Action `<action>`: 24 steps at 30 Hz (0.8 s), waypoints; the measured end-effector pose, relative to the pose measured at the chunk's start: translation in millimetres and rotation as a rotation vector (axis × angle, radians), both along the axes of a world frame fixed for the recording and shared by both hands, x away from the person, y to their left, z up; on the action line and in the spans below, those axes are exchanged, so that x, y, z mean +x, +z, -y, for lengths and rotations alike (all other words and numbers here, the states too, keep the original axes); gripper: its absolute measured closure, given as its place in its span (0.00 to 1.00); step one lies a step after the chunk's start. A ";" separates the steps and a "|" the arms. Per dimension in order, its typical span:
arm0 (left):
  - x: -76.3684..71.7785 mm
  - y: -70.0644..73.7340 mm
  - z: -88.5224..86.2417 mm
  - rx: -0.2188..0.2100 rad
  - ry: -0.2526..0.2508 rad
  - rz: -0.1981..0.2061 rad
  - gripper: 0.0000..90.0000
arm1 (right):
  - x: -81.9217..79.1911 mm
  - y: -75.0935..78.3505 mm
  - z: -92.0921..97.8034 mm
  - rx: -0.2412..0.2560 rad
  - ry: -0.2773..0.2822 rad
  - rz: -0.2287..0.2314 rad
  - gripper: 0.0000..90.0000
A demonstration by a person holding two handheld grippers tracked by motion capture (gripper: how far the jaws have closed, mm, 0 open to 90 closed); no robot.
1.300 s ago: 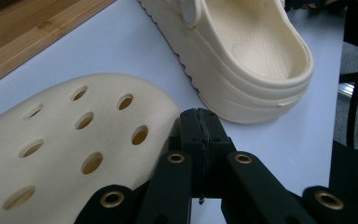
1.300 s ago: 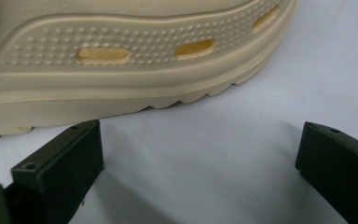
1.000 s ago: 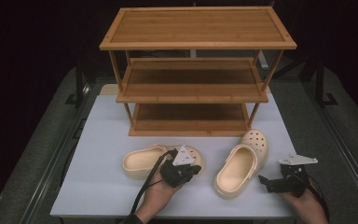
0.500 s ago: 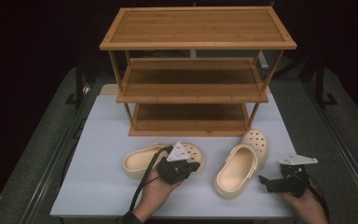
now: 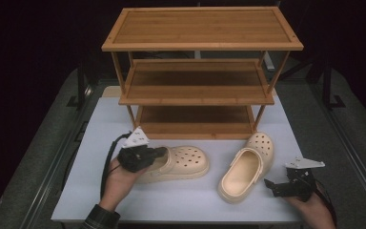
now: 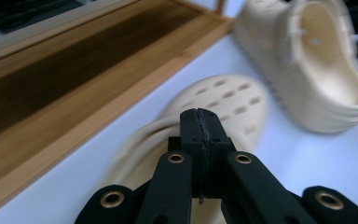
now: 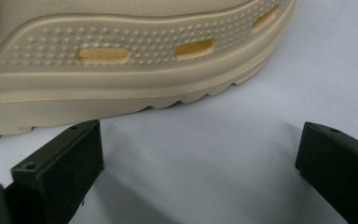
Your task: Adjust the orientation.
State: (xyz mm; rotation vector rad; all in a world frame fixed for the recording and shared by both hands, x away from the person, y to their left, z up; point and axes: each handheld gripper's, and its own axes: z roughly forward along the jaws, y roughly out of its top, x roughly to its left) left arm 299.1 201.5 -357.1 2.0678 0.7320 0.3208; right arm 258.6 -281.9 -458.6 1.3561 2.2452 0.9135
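Two beige foam clogs lie on the white table (image 5: 181,202) in front of a wooden rack. The left clog (image 5: 187,161) points its holed toe to the right. My left gripper (image 5: 159,152) is at that clog's heel end, over its opening, and in the left gripper view the left gripper (image 6: 200,120) has its jaws pressed shut above the blurred left clog (image 6: 223,95) with nothing seen between them. The right clog (image 5: 246,167) lies angled, toe away. My right gripper (image 5: 270,184) stands open just right of its heel; the right gripper (image 7: 200,140) faces the sole side of that clog (image 7: 121,70).
A three-tier bamboo shoe rack (image 5: 200,45) stands at the back of the table, its shelves bare; its bottom shelf (image 6: 74,70) runs close beside the left gripper. The table's front edge lies near both hands. Dark floor and metal rails surround the table.
My left gripper has moved left, from over the left clog's toe to its heel end. The clogs and the right gripper have hardly moved.
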 end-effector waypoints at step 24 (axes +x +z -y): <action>44.2 -59.0 -88.2 0.091 0.137 -0.148 1.00 | 0.0 0.0 0.1 0.001 0.000 0.000 0.00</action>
